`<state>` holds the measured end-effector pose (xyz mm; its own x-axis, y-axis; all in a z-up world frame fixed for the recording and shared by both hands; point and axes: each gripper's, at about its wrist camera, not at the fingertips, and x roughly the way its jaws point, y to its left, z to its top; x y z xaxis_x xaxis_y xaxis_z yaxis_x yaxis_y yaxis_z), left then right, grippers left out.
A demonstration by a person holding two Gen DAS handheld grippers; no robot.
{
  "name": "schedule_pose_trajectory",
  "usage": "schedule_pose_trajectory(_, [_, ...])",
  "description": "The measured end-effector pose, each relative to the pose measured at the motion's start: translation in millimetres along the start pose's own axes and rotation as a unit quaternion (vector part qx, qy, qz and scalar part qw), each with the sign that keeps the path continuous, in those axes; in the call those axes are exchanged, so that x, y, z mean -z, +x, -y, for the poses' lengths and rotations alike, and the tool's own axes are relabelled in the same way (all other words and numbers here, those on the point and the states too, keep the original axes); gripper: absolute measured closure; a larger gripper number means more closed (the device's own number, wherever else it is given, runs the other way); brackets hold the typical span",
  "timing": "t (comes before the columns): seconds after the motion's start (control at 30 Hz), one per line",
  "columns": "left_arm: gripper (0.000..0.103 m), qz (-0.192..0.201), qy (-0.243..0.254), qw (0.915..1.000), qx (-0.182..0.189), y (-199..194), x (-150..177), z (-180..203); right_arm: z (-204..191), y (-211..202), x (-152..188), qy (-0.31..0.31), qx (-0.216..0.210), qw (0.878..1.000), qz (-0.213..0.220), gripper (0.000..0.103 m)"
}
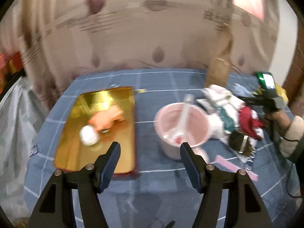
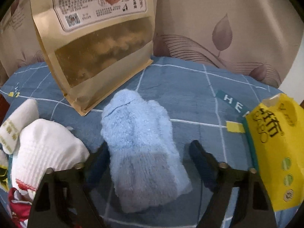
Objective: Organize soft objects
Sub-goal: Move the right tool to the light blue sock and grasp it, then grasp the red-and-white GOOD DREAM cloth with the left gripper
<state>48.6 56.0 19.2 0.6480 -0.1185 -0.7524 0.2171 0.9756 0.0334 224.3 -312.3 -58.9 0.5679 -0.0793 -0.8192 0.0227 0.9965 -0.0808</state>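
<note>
A fluffy light-blue sock lies on the blue checked cloth. My right gripper straddles it, jaws open: the left finger is against the sock's side and the right finger stands clear. A white ribbed sock lies just to the left. In the left wrist view my left gripper hangs open with nothing in it, in front of a gold tray and a pink bucket. The tray holds an orange soft toy and a white ball. A pile of socks lies right of the bucket.
A kraft stand-up pouch stands just behind the blue sock. A yellow packet is close on the right, and red-and-white cloth on the left. A pink strip lies near the bucket. A curtain backs the table.
</note>
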Motion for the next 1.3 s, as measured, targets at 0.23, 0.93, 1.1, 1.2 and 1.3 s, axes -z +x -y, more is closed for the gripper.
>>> schedule_pose_trajectory(0.23, [0.036, -0.016, 0.060, 0.9965, 0.056, 22, -9, 71, 8, -11, 10, 0.022, -0.021, 0.999, 0.012, 0.074])
schedule_pose_trajectory(0.93, [0.036, -0.062, 0.128, 0.9760, 0.165, 93, -31, 213, 31, -63, 91, 0.033, 0.004, 0.999, 0.011, 0.075])
schedule_pose_trajectory(1.1, [0.036, -0.081, 0.122, 0.9738, 0.174, 119, -40, 227, 30, -63, 92, 0.032, 0.002, 0.999, 0.011, 0.074])
schedule_pose_trajectory(1.2, [0.036, -0.089, 0.127, 0.9745, 0.162, 133, -42, 238, 30, -63, 92, 0.032, 0.000, 0.999, 0.011, 0.072])
schedule_pose_trajectory(1.3, [0.036, -0.095, 0.131, 0.9744, 0.156, 141, -40, 246, 29, -64, 93, 0.030, 0.001, 0.999, 0.011, 0.071])
